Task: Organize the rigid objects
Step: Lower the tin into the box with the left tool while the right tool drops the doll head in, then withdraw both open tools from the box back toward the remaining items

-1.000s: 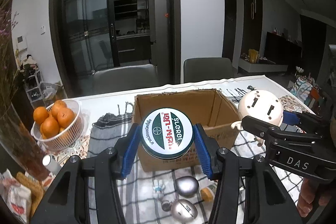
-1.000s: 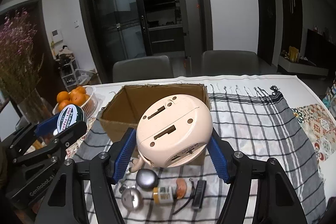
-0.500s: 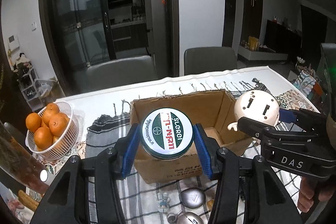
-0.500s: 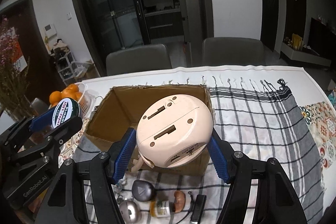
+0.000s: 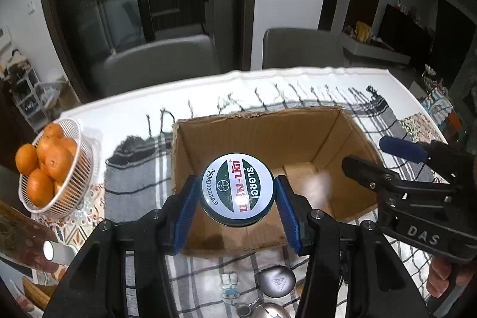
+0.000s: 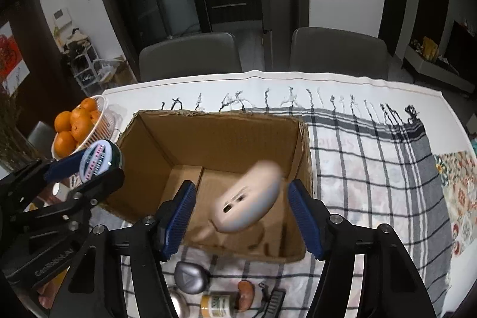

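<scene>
1. The right gripper (image 6: 240,212) is dropping a cream clock (image 6: 247,198) into the cardboard box (image 6: 208,145). The clock is showing blurred and tilted between the blue pads (image 6: 304,216), clear of both, so it is falling free. The log has the jaws narrowing slightly, yet they are standing spread with nothing pinched.

2. The left gripper (image 5: 237,201) is pinching a round green tin (image 5: 237,191) by its rim, with both pads against its sides. The tin is hanging between the jaws, over the near left part of the box (image 5: 262,133).

3. The step in hand looks like the drop-off into the box: the clock's is under way and the tin's is not yet made.

4. The next move is probably calling for the left jaws to spread so the tin drops inside the near wall, not on it.

5. The right view is showing the clock's underside with its slots. It is also showing loose things below the jaws on the checked cloth (image 6: 372,169): a grey fob (image 6: 189,277), a small jar (image 6: 219,303) and a black comb (image 6: 272,300).

6. The left view is showing the clock only as a pale smear (image 5: 317,187) to the right of its jaws. It is showing the tin's printed lid face-on, and a person's fingers (image 5: 441,279) on the right gripper's handle.
</scene>
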Demonstrator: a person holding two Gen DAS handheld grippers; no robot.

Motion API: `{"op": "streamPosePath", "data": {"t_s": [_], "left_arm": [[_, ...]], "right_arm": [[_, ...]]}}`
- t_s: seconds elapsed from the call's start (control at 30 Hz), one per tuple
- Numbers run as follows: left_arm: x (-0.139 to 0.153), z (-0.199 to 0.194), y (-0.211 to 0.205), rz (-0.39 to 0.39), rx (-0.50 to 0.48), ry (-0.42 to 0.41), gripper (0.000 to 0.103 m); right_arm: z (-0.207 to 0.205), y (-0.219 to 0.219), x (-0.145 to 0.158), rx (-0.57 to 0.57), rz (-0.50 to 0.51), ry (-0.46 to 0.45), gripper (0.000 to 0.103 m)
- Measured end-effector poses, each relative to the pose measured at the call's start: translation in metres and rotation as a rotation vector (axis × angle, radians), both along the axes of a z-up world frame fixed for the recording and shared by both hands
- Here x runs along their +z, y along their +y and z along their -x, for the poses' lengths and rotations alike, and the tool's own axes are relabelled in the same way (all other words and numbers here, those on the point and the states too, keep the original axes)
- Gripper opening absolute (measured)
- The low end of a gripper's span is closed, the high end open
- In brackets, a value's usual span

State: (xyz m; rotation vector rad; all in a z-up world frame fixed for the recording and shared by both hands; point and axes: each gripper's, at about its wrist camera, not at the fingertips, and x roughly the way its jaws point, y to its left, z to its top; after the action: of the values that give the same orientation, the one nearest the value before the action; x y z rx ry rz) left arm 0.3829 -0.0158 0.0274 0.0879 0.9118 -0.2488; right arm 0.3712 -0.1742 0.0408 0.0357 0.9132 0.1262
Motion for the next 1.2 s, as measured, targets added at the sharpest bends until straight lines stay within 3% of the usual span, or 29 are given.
{"op": "streamPosePath", "data": {"t_s": [0.1, 0.2, 0.27, 0.63, 0.93, 1.2], "left_arm": [[-0.007, -0.009, -0.002, -0.002, 0.001, 0.043, 0.052], [-0.008, -0.008, -0.004, -0.017, 0.017, 0.037, 0.062], [-0.006, -0.004, -0.004, -0.012, 0.019, 0.030, 0.062], [0.019, 0.041, -0.001, -0.041, 0.043, -0.101, 0.064], [0.030, 0.084, 0.004, -0.044, 0.066, -0.177, 0.088], [0.025, 0.118, 0.005, -0.057, 0.071, -0.169, 0.092]], "right_arm": [[-0.008, 0.004, 0.000, 0.015, 0.027, 0.015, 0.065], [-0.009, 0.004, -0.002, 0.007, 0.041, 0.018, 0.065], [-0.008, 0.001, -0.002, -0.008, 0.044, 0.014, 0.065], [0.022, -0.011, 0.009, -0.071, 0.022, -0.049, 0.066], [0.059, -0.018, 0.016, -0.126, -0.004, -0.067, 0.068], [0.089, -0.018, 0.011, -0.130, -0.004, -0.033, 0.068]]}}
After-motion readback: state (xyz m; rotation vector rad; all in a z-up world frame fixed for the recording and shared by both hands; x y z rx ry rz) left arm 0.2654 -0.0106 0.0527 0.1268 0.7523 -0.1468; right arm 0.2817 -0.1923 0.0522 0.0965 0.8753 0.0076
